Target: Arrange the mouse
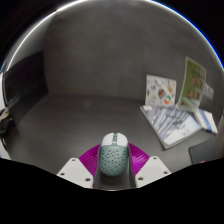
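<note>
Between the fingers (112, 168), the mouse (112, 155).

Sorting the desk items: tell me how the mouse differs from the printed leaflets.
The pale teal-and-white perforated mouse is rounded and sits between the gripper fingers; the colourful printed leaflets are flat sheets lying beyond them, fanned out on the dark grey desk. The mouse is single; the leaflets are several.
</note>
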The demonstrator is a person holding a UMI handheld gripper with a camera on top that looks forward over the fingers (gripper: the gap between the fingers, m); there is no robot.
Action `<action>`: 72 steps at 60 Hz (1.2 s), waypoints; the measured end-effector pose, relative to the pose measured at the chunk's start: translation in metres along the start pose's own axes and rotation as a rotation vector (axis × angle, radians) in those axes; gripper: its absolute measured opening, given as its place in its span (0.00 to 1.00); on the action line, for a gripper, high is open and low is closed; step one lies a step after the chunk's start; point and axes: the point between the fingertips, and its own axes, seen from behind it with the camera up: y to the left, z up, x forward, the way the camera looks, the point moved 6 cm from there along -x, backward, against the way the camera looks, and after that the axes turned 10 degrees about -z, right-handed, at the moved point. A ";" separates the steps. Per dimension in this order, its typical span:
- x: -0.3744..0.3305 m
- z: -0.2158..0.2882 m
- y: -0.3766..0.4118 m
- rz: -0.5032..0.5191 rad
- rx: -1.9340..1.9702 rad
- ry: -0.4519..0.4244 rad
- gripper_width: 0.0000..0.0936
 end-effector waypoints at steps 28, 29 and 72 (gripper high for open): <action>-0.117 0.032 -0.356 -0.263 0.049 -0.278 0.44; -0.102 0.019 -0.366 -0.257 0.059 -0.257 0.44; -0.018 -0.113 -0.418 -0.022 0.131 0.004 0.75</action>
